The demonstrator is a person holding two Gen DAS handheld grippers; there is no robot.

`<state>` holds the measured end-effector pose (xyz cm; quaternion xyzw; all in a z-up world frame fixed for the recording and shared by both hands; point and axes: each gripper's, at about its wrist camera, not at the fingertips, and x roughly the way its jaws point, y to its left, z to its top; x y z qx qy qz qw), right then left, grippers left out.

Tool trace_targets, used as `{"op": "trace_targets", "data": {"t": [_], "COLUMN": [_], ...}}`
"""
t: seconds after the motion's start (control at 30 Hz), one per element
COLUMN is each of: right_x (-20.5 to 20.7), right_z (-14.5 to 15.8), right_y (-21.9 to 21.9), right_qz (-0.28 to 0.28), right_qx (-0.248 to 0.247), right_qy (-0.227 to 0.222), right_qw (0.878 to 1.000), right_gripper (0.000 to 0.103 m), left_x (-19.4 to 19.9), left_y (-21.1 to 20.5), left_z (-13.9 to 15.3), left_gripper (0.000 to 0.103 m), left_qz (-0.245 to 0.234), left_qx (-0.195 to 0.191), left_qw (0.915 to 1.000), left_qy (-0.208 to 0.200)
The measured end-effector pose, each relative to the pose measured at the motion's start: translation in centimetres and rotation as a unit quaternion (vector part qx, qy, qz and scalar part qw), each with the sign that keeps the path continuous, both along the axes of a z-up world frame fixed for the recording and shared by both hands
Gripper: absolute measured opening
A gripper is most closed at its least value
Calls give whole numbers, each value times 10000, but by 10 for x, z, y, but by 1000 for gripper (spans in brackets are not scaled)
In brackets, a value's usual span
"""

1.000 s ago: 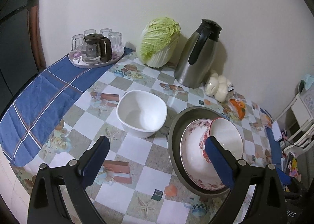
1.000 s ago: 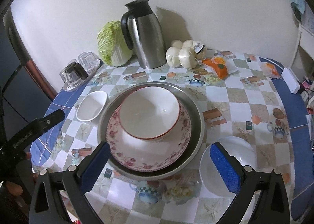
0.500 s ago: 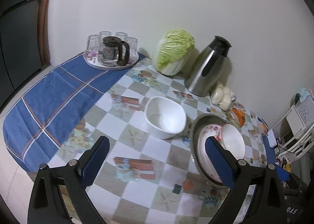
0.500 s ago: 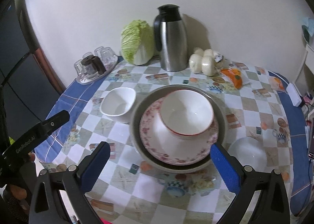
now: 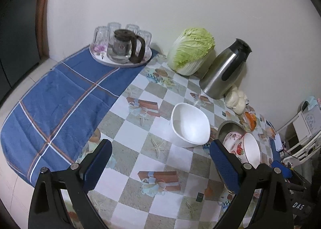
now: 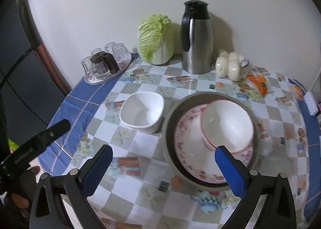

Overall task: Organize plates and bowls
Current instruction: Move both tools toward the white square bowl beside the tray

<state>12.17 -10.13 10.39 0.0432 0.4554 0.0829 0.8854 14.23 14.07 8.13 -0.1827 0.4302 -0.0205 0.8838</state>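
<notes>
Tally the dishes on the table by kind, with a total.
Bowls: 2, the white square bowl and the red-rimmed bowl.
Plates: 1, the floral plate.
Metal basins: 1, the grey basin under the plate.
Total: 4. A blurred pale shape beside the basin is not counted.

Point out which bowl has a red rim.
The round bowl sitting on the floral plate inside the grey pan. The squarish bowl standing alone on the tablecloth is plain white.
</notes>
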Motion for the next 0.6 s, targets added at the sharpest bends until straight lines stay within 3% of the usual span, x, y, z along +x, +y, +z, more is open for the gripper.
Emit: {"op": "trace_targets", "data": {"t": [0.17,0.6], "right_x": [24,94], "right_z": [-1,-23], "right_y": [11,24], "right_qz": [10,28], "right_qx": [-72,-76], "right_qy": [54,333], "right_qw": [10000,9994], "right_gripper": [103,103], "left_x": [26,93], "left_y": [10,-4], "left_z": [-10,-36], "left_gripper": [98,98], "left_qz": [-71,-367], "left_qx": [-133,-26], "left_qw": [9996,9973], "left_qy": [239,630]}}
